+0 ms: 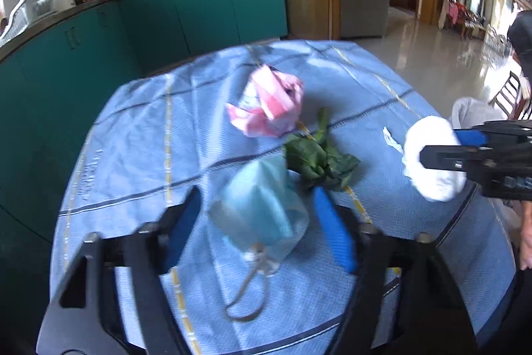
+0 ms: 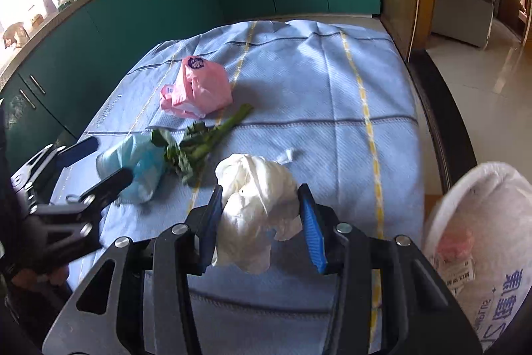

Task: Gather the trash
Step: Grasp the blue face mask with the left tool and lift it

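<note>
Right wrist view: the right gripper (image 2: pixel 261 215) is seen closed around a crumpled white tissue wad (image 2: pixel 256 205), lifted, presumably for carrying to the white trash bag (image 2: pixel 492 255) at 4 o'clock. The left gripper (image 1: pixel 257 222) is held wide around a blue face mask (image 1: pixel 259 208), not yet squeezed. Leafy stalks (image 1: pixel 319 162) lie at 1 o'clock, a pink wrapper (image 1: pixel 269 105) at 12, on the blue tablecloth (image 1: pixel 133 138).
</note>
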Demonstrator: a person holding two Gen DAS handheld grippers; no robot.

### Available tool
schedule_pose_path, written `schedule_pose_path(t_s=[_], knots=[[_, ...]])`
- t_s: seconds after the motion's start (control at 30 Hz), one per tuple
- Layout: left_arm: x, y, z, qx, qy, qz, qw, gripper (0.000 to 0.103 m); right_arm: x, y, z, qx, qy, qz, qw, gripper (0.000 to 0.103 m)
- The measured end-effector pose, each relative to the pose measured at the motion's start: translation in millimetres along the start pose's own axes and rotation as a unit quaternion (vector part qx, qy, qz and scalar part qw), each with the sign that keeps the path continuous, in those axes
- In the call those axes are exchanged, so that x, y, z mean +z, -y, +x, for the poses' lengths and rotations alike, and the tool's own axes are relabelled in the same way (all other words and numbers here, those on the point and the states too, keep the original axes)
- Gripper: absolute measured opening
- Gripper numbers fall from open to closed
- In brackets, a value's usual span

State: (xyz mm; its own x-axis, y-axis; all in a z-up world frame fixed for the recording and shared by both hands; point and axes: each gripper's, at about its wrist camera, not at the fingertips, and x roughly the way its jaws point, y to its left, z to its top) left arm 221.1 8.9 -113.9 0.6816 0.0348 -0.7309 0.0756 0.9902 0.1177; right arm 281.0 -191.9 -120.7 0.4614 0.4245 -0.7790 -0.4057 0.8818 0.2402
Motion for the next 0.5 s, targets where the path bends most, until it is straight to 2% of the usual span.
schedule_pose_path(t_s=[0.07,0.1,0.13,0.2,0.3,0.37,0.5], knots=[[-1.1,6.0,3.3,0.01,0.004,0.012,0.9999,0.043,-9.4,2.1,-7.3,0.005,0.001,0.003,1.0,0.046],[-1.8,7.7,3.1,0.01,0.005,0.017,0.9998,0.029,-13.8,1.5,-10.9,0.006,0.002,0.003,1.0,0.046],[-2.6,8.2,2.7,0.007,0.003,0.017,0.9998,0.021,-18.0,0.2,-13.8,0.006,0.004,0.003,1.0,0.046],[-4.5,6.6,-0.7,-0.007,-0.001,0.008,0.9999,0.014,-23.4,-3.5,-16.9,0.005,0.007,-0.002,1.0,0.048],[-8.6,5.7,-11.6,-0.011,0.002,0.005,0.9999,0.01,-29.6,-10.2,-20.9,-0.001,0.013,-0.005,1.0,0.059],[-12.4,3.9,-22.5,-0.026,0.001,-0.003,0.9996,0.009,-32.3,-14.1,-21.0,-0.008,0.017,-0.006,1.0,0.073],[-27.6,2.7,-49.0,-0.047,-0.009,0.003,0.9988,0.009,-35.6,-16.7,-20.3,-0.024,0.018,-0.01,0.999,0.077]])
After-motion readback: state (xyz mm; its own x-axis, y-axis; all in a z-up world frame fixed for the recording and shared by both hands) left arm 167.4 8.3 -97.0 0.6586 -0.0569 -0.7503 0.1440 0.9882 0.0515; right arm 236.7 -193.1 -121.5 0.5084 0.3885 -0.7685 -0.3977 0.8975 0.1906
